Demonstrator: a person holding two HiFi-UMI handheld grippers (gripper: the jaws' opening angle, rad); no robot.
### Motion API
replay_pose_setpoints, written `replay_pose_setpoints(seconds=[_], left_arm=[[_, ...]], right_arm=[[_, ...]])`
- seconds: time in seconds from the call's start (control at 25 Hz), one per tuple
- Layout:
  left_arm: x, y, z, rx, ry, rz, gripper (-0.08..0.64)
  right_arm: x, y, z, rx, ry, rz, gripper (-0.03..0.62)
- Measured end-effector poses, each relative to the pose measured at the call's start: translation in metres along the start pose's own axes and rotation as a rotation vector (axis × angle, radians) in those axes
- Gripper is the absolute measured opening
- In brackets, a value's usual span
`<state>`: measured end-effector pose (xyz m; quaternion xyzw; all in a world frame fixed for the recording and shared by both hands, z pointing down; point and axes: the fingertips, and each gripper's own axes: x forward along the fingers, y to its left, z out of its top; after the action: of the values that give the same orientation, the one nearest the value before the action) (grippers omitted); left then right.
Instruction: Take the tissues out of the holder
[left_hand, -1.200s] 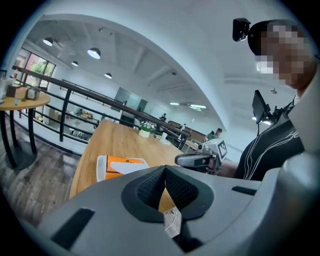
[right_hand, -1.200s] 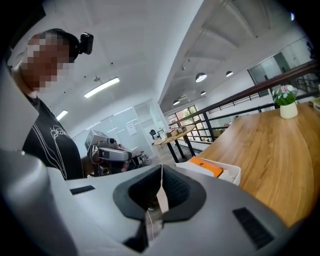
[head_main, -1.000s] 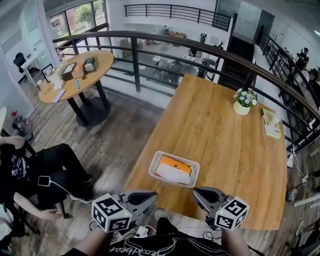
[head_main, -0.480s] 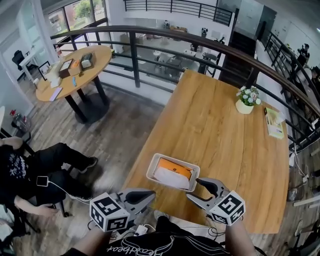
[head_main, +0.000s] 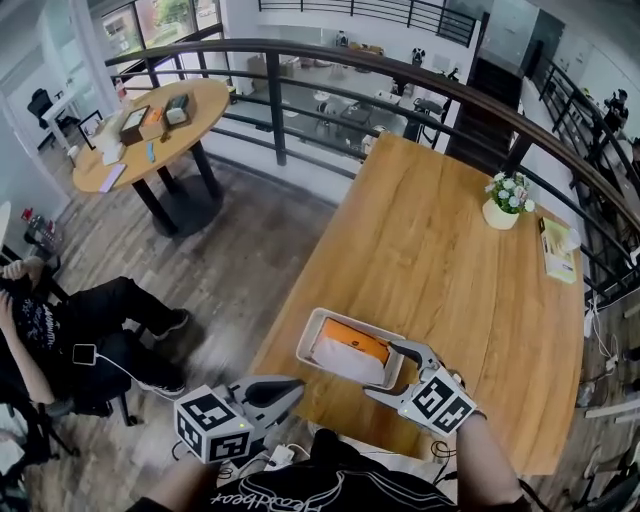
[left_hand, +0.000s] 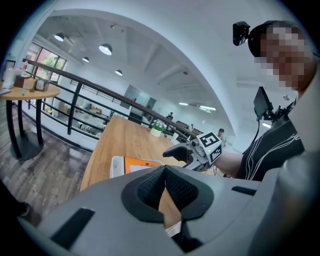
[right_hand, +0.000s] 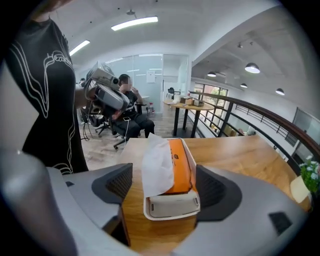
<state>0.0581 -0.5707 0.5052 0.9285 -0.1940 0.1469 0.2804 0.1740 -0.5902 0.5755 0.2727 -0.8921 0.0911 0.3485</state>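
Observation:
A white holder (head_main: 312, 335) lies near the front edge of the long wooden table (head_main: 450, 260). In it is an orange tissue pack (head_main: 352, 341) with a white tissue (head_main: 338, 360) sticking out. My right gripper (head_main: 382, 371) is at the holder's right end, and its jaws are opening. In the right gripper view the holder (right_hand: 170, 206), the pack (right_hand: 181, 165) and the tissue (right_hand: 156, 167) sit between the wide pads of my right gripper (right_hand: 165, 187), untouched. My left gripper (head_main: 295, 387) hangs off the table's front left, shut and empty. In its own view the left gripper (left_hand: 164, 170) has its pads meeting.
A small flower pot (head_main: 503, 203) and a booklet (head_main: 558, 250) sit at the table's far right. A dark railing (head_main: 300, 55) runs behind the table. A person (head_main: 60, 330) sits at the left, below a round table (head_main: 150, 130) with items on it.
The right gripper has moved left and forward to the holder's end, and its jaws have gone from shut to wide apart. The left gripper has barely moved.

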Motion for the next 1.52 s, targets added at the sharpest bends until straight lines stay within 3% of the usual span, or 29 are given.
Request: replay_pose_setpoints(seconds=[0.2,0.48,0.88,1.24,1.52], left_arm=[[-0.004,0.014,-0.003,-0.021,-0.002,0.019,0.014],[-0.003,0.028,-0.005,-0.053,-0.007,0.041,0.014],[-0.005,0.041,-0.007,-0.097,-0.021,0.055,0.014],[-0.01,0.053,-0.011,-0.116,-0.035,0.063,0.014],[-0.015,0.058,-0.017,-0.137,-0.041,0.071,0.014]], right_arm=[[0.028,-0.005,-0.011,-0.062,0.089,0.045,0.374],[0.053,-0.02,-0.022,-0.079,0.153,0.075,0.379],[0.064,-0.025,-0.033,-0.03,0.243,0.142,0.377],[0.08,-0.026,-0.04,-0.108,0.39,0.192,0.376],[0.087,-0.025,-0.047,-0.11,0.491,0.183,0.374]])
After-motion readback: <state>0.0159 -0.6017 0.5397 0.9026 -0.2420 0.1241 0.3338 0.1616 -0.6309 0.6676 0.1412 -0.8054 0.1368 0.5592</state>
